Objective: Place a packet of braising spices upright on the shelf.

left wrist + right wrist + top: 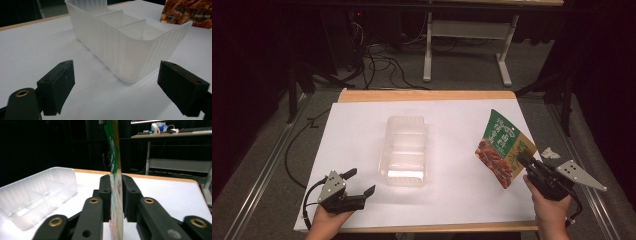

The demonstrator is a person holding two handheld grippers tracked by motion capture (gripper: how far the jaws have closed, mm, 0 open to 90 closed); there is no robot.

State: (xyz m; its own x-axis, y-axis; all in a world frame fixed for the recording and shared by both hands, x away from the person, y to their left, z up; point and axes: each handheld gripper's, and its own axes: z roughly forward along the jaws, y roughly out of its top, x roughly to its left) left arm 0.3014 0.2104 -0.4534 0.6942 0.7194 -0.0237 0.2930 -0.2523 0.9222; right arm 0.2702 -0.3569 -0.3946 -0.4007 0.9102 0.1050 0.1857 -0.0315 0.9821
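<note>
Pinched edge-on between the jaws of the right gripper (528, 167), the snack pouch (501, 147) hangs above the right side of the white sheet (352, 135), its green top tilted away from the person. In the right gripper view the pouch (115, 165) stands upright as a thin strip, with both black jaws closed flat against its faces. The clear tray (404, 150) lies at the middle of the sheet, well apart from the pouch, long side running away from the person; its dividers make three compartments, all bare as far as can be seen. The left gripper (360, 183) rests low near the front left corner of the sheet, jaws spread wide and holding nothing, aimed at the near end of the tray (125, 50). A small crumpled white scrap (551, 152) lies off the sheet's right edge.

My reading is that the pouch is lifted and the carry toward the tray is in hand. The next move calls for swinging it left over the tray, lowering it into a compartment, and perhaps steadying the light tray with the left gripper.
</note>
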